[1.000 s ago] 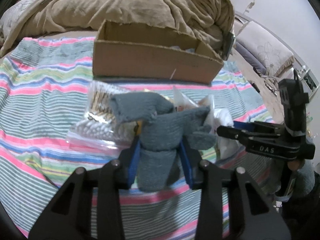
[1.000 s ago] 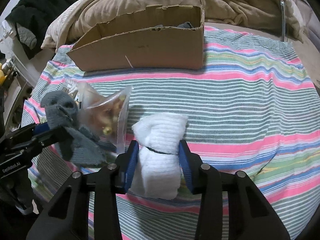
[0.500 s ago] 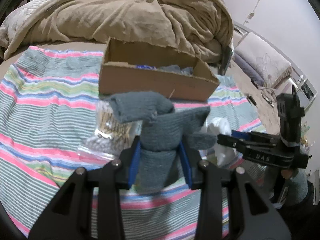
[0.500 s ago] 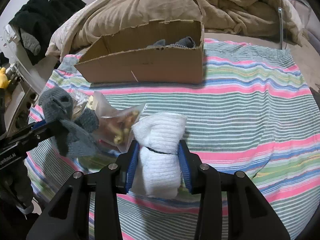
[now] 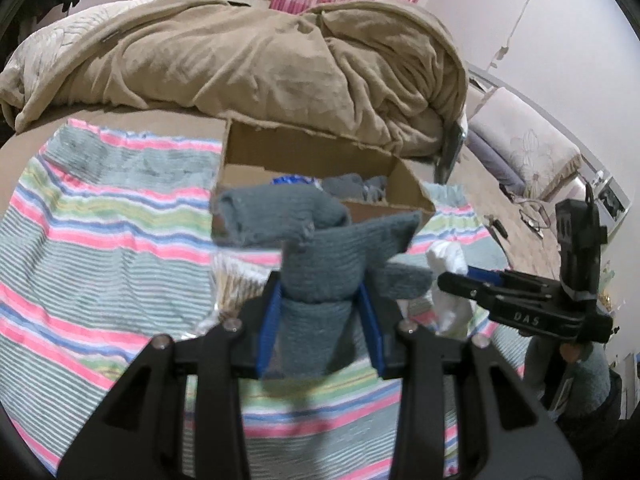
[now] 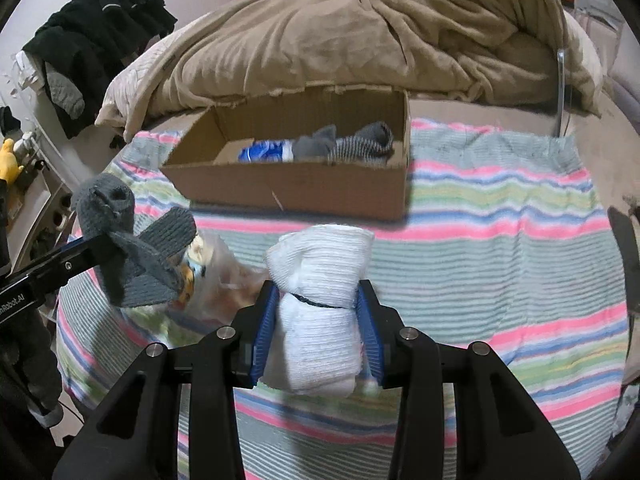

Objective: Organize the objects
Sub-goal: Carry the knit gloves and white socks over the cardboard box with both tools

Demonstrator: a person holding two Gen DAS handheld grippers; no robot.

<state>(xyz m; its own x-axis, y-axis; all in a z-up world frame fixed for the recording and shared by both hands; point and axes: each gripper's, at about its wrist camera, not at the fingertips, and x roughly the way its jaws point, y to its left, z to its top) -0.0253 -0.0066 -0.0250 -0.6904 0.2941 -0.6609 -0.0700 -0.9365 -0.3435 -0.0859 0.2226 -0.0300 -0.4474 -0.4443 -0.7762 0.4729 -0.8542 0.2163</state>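
Note:
My left gripper (image 5: 320,300) is shut on a grey rolled sock (image 5: 316,256) and holds it above the striped bedspread (image 5: 100,240), in front of the open cardboard box (image 5: 392,184). My right gripper (image 6: 318,308) is shut on a white rolled sock (image 6: 320,280), also lifted, facing the same box (image 6: 288,184). The box holds grey socks (image 6: 344,142) and a blue-and-white item (image 6: 264,151). The grey sock shows in the right wrist view (image 6: 128,256) at the left; the white sock shows in the left wrist view (image 5: 448,284) at the right.
A clear plastic bag of small items (image 6: 216,272) lies on the bedspread below the grippers. A beige duvet (image 5: 240,60) is piled behind the box. Dark clothes (image 6: 96,32) hang at the far left. The bed's edge and floor (image 5: 520,216) lie to the right.
Both grippers have risen with their socks and moved toward the box; the box's inside now shows. The plastic bag stays on the bedspread.

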